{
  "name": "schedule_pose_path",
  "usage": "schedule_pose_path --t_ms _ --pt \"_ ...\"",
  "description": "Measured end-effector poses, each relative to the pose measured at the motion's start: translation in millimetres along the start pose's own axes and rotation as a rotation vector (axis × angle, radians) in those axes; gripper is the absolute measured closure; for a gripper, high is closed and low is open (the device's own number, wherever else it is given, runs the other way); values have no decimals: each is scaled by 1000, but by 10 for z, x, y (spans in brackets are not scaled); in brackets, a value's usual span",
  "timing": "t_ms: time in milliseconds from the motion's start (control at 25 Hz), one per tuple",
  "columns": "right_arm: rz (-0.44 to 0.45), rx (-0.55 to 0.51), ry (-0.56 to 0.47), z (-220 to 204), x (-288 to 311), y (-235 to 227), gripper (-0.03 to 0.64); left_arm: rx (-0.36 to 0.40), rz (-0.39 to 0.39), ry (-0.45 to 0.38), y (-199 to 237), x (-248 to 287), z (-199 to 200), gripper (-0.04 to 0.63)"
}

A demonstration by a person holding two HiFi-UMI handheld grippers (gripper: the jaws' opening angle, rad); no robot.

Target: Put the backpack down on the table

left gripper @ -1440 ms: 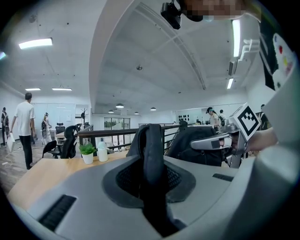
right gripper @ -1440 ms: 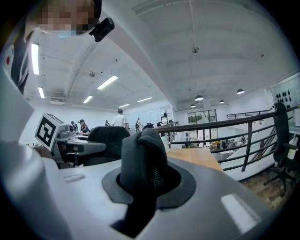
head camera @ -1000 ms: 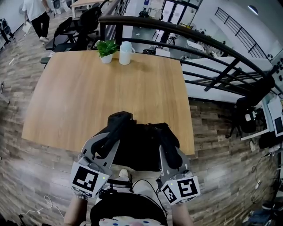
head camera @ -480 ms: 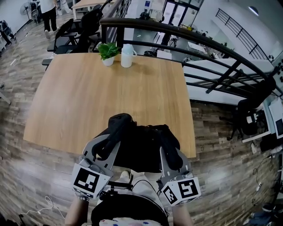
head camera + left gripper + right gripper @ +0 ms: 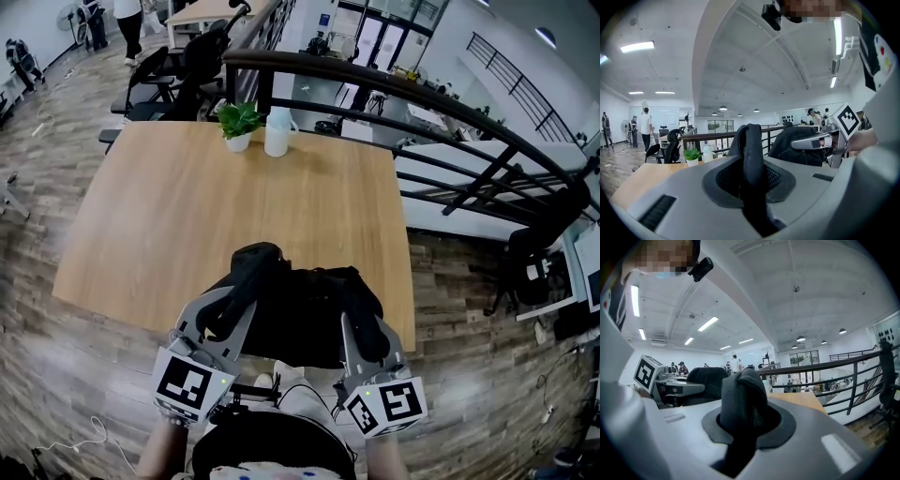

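Observation:
A black backpack (image 5: 298, 314) hangs between my two grippers over the near edge of the wooden table (image 5: 234, 206). My left gripper (image 5: 228, 305) is shut on its left shoulder strap (image 5: 752, 154), which stands up between the grey jaws. My right gripper (image 5: 364, 319) is shut on the right strap (image 5: 743, 399) in the same way. The bag's body shows beyond each strap (image 5: 708, 380). In the left gripper view, the right gripper (image 5: 820, 140) sits to the right. Whether the bag's bottom touches the table is hidden.
A small potted plant (image 5: 239, 124) and a white jug (image 5: 278, 133) stand at the table's far edge. A black railing (image 5: 422, 103) runs behind and to the right. Office chairs (image 5: 187, 66) stand at the far left, with people farther back.
Both grips hold unchanged. In the head view the table and the far plant have shifted slightly down and right. A person at the far left has walked farther off.

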State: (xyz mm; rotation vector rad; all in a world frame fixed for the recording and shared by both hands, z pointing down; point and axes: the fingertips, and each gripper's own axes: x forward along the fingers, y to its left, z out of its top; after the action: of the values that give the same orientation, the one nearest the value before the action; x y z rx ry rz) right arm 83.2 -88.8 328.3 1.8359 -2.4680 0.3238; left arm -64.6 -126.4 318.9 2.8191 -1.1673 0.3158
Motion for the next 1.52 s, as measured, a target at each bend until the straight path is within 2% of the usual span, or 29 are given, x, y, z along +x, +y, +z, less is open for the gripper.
schedule_pose_path --t_ms 520,1360,1520 --pt "25 -17 -14 150 261 -275 554 -12 26 -15 99 286 101 537" --pt "27 -11 -8 199 1060 -866 554 -9 81 -10 526 1105 110 537" --pt "24 -14 -13 216 1224 -998 554 10 76 -10 613 1291 103 537"
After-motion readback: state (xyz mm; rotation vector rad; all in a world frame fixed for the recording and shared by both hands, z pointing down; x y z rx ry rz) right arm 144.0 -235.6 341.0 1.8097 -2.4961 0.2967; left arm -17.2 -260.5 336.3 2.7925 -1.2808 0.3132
